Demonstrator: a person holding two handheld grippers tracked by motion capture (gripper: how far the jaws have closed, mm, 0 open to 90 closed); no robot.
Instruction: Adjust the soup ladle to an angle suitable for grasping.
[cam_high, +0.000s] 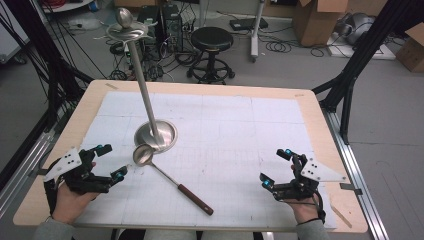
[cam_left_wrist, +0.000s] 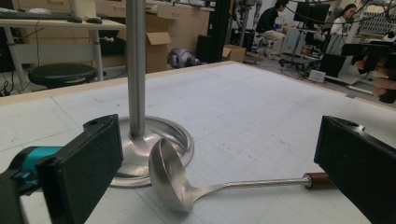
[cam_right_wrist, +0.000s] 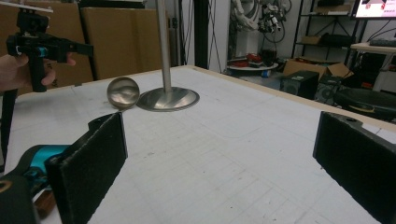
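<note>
At the lower left of the high view the left gripper (cam_high: 111, 162) sits low over the white gridded mat (cam_high: 240, 125), its jaws spread wide with nothing between them, and at the lower right the right gripper (cam_high: 275, 167) hangs the same way, jaws spread and empty. Between them, nearer the left one, lies the steel ladle with a dark brown wooden grip (cam_high: 170, 177): its bowl rests just beside, perhaps touching, the round base of the tall polished steel stand (cam_high: 155, 135), and its handle runs toward the lower middle of the frame. This looks like the approach before a pick-up, with nothing lifted yet. Since the left gripper view has the ladle's bowl (cam_left_wrist: 170, 175) just ahead between its jaws, the next move likely calls for that gripper to ease forward and close on the thin shaft or the grip, not the rounded bowl, which would probably slip. The stand's upright pole, topped by a rimmed disc and knob (cam_high: 127, 30), crowds the bowl and could get knocked. Beyond the table's far edge stand a black round stool (cam_high: 212, 40), tangled cables and cardboard boxes (cam_high: 320, 20).
</note>
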